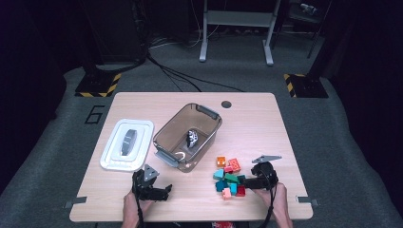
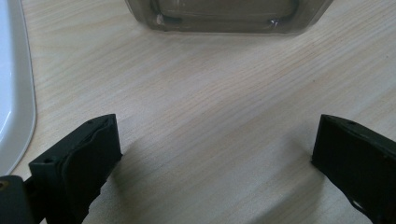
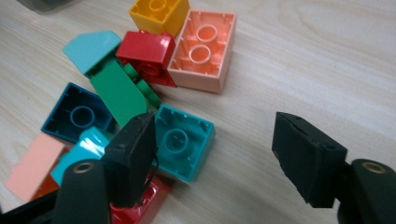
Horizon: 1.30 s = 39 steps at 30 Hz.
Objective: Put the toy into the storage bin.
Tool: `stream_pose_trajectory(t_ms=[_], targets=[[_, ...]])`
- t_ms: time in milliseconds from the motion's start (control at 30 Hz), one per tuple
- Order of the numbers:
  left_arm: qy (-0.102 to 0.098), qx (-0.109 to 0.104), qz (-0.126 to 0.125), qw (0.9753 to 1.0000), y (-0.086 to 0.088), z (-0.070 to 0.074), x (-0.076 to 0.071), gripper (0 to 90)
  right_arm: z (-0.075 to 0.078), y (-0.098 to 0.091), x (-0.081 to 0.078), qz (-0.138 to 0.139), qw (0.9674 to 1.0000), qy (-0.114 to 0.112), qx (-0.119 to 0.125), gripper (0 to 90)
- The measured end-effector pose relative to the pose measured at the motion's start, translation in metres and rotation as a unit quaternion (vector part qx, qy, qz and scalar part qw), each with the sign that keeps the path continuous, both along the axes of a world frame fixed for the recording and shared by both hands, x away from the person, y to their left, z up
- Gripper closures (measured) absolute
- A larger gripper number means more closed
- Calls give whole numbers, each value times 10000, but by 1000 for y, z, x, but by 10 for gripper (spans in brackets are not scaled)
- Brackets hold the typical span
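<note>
Jaws of right gripper (image 3: 212, 154) stood apart, teal block (image 3: 183, 141) between, touching one jaw at 9 o'clock; left gripper (image 2: 215, 158) wide open, empty.

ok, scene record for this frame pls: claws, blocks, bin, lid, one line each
left claw: open, nothing between the jaws, over bare table near the bin's end
right claw: jaws partly apart around a teal block; one jaw beside it, other jaw clear, no grip
block pile: loose on the table, right of the bin; yellow, red, peach, green, teal, dark teal
bin: clear, open, a small dark object inside
lid: white, flat on the table left of the bin
table: light wood
</note>
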<state>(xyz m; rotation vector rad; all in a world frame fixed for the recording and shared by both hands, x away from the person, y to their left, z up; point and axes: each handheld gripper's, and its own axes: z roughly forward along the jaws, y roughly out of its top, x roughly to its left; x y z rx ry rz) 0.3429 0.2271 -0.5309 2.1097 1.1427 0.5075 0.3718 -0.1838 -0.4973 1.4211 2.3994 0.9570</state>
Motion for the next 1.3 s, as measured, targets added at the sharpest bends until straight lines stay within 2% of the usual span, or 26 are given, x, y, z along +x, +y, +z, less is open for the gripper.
stream_pose_trajectory(t_ms=[100, 200, 467, 533, 567, 633, 667, 767, 833, 1000, 1100, 1200, 1300], targets=[[24, -28, -3, 10000, 0, 0, 0, 8, -6, -5, 0, -44, 9999, 132, 53, 368], [27, -40, 7, 10000, 0, 0, 1, 8, -8, -11, 2, 5, 9998, 108, 168, 429], [38, -45, 15, 10000, 0, 0, 1, 9, -5, -29, 14, 83, 9998, 79, 140, 515], [37, -45, 13, 10000, 0, 0, 1, 8, -5, -30, 14, 66, 9997, 151, 155, 524], [39, -46, 14, 10000, 0, 0, 1, 8, -6, -32, 16, 59, 9997, 96, 222, 529], [38, -44, 13, 10000, 0, 0, 1, 8, -6, -33, 18, 51, 9995, 134, 294, 529], [37, -43, 13, 10000, 0, 0, 1, 8, -7, -34, 19, 121, 9996, 50, 268, 528], [36, -44, 18, 10000, 0, 0, 1, 8, -5, -30, 20, 72, 9995, 140, 279, 515], [33, -41, 15, 10000, 0, 0, 1, 8, -5, -29, 23, 162, 9996, 76, 223, 526], [34, -39, 12, 10000, 0, 0, 1, 8, -6, -25, 26, 107, 9996, 93, 239, 531], [43, -40, 17, 10000, 0, 0, 1, 8, -6, -26, 26, 46, 9995, 179, 264, 530], [47, -36, 13, 10000, 0, 0, 1, 8, -5, -28, 27, 61, 9999, 61, 144, 531], [46, -35, 13, 10000, 0, 0, 1, 8, -5, -31, 28, 0, 9998, 81, 164, 531]])
